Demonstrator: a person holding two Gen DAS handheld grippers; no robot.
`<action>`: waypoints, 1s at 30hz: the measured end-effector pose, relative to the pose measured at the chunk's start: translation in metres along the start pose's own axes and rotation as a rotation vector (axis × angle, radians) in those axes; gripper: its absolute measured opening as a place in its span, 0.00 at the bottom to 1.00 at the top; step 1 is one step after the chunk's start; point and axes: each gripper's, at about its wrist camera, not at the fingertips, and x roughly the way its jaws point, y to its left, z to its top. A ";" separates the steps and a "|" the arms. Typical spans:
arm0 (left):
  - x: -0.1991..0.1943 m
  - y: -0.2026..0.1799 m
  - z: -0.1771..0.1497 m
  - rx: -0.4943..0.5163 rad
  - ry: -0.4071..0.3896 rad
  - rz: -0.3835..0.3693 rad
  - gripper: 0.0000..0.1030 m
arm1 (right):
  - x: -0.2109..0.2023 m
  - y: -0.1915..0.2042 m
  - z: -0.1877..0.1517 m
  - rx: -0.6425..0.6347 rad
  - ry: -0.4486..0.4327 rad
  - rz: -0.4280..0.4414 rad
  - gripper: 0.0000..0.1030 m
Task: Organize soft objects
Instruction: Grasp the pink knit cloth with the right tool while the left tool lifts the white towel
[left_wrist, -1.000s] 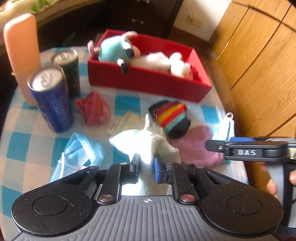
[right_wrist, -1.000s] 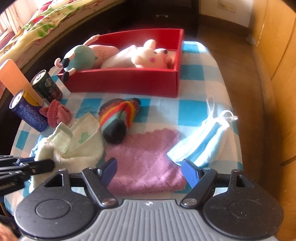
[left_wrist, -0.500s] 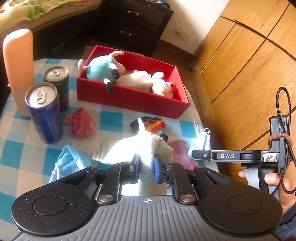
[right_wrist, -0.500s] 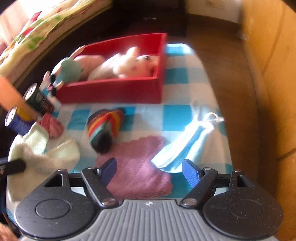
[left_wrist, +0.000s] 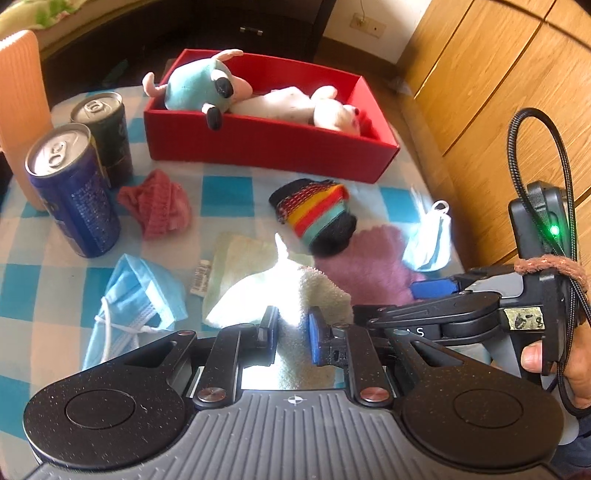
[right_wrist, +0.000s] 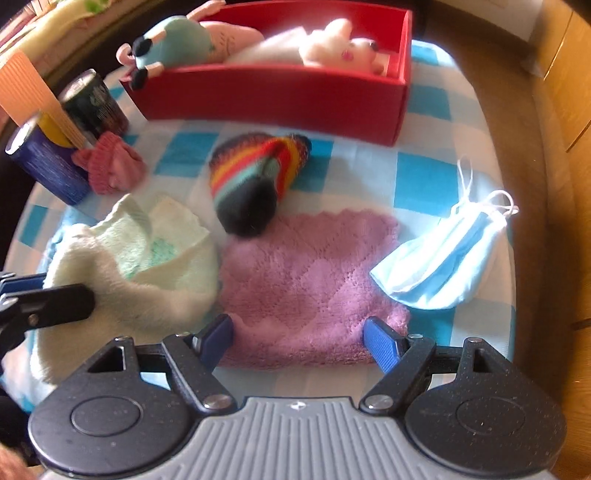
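Observation:
My left gripper (left_wrist: 291, 326) is shut on a cream-white towel (left_wrist: 295, 291), lifted a little off the checked tablecloth; the towel also shows in the right wrist view (right_wrist: 125, 273). My right gripper (right_wrist: 299, 341) is open and empty, its fingers low over the near edge of a purple cloth (right_wrist: 314, 280). A striped knit hat (right_wrist: 255, 177), a red knit piece (right_wrist: 110, 166) and blue face masks (right_wrist: 447, 258) (left_wrist: 136, 291) lie on the table. A red box (left_wrist: 266, 144) at the back holds a teal plush (left_wrist: 199, 85) and a white plush (left_wrist: 332, 110).
A blue can (left_wrist: 74, 192), a dark can (left_wrist: 107, 133) and an orange ribbed bottle (left_wrist: 22, 110) stand at the left. Wooden cupboard doors (left_wrist: 498, 74) run along the right. The table edge drops off at the right, near the mask.
My left gripper rose with the white towel, then came back down closer to the table. My right gripper moved forward and lower over the purple cloth, still open.

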 end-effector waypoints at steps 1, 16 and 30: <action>0.000 0.000 -0.001 0.005 0.002 0.006 0.16 | 0.002 0.001 -0.001 -0.004 -0.006 -0.005 0.50; -0.014 0.000 0.006 -0.009 -0.039 -0.009 0.22 | -0.034 -0.009 -0.011 0.082 -0.052 0.214 0.00; 0.056 -0.023 -0.034 0.205 0.116 0.202 0.53 | 0.004 0.014 -0.003 -0.049 -0.043 -0.052 0.44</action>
